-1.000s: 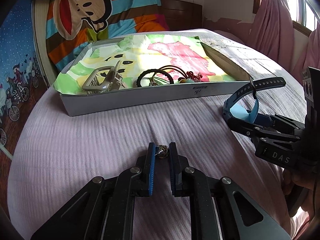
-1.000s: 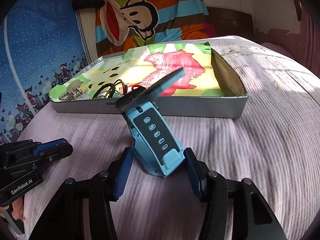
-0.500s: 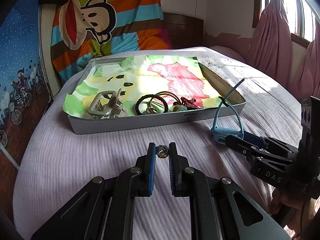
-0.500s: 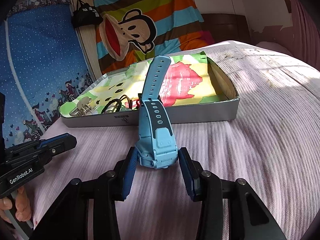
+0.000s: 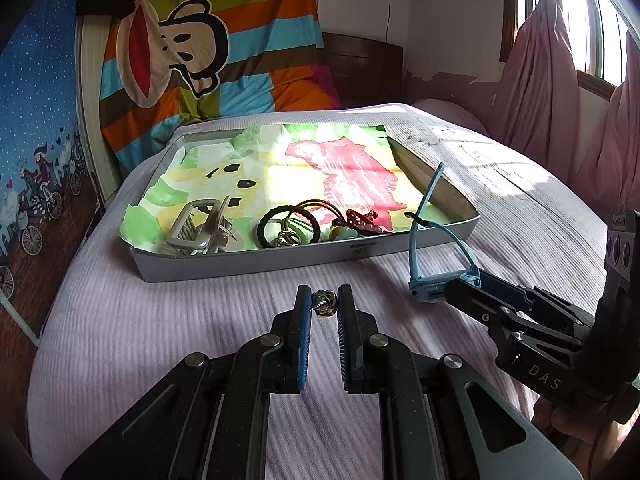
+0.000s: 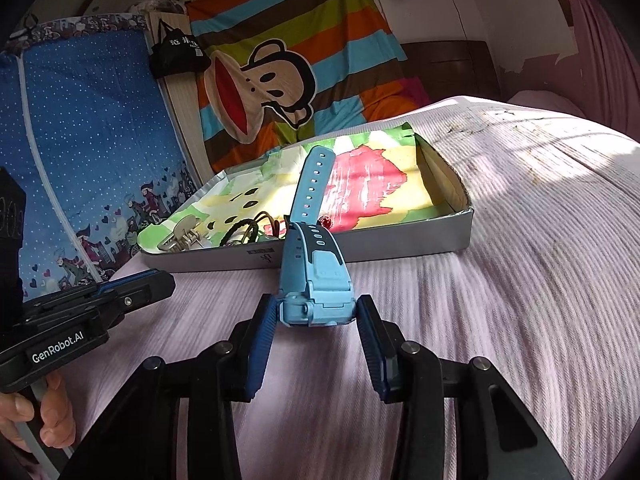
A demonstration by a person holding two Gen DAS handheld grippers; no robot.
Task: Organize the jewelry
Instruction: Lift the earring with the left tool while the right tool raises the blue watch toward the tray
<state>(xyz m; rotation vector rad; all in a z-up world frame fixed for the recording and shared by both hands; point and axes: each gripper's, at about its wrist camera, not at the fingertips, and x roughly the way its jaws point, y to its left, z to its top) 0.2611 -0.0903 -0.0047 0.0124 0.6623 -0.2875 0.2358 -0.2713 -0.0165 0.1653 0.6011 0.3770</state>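
Two hand-held grippers are recorded above a lilac ribbed bedspread (image 5: pixel 160 320).

Item 1: one blue watch (image 6: pixel 314 280), pinched by its case between the blue pads of the right gripper (image 6: pixel 316 316). Its long axis runs away from the gripper toward the tray; the strap rises steeply, the perforated end pointing up and toward the headboard side. In the left wrist view the watch (image 5: pixel 440 284) is seen edge-on at the tips of the right gripper (image 5: pixel 444 294), its two strap halves standing up from the case and meeting above it, just in front of the tray's near wall.

Item 2: one small silver ring or bead-like piece (image 5: pixel 325 303), clamped between the tips of the left gripper (image 5: pixel 324 306), whose jaws are drawn nearly together on it. It is held above the bedspread, short of the tray.

Item 3: one shallow grey tray (image 5: pixel 256 266), lined with a green, yellow and pink printed sheet. Counted inside, along the near wall: one beige claw hair clip (image 5: pixel 200 228), one black ring-shaped hair tie (image 5: pixel 288 226), one red beaded piece (image 5: pixel 362 218). Further small pieces lie tangled beside the hair tie; their count cannot be told.

Backdrop: one striped cartoon-monkey cloth (image 5: pixel 192 52).
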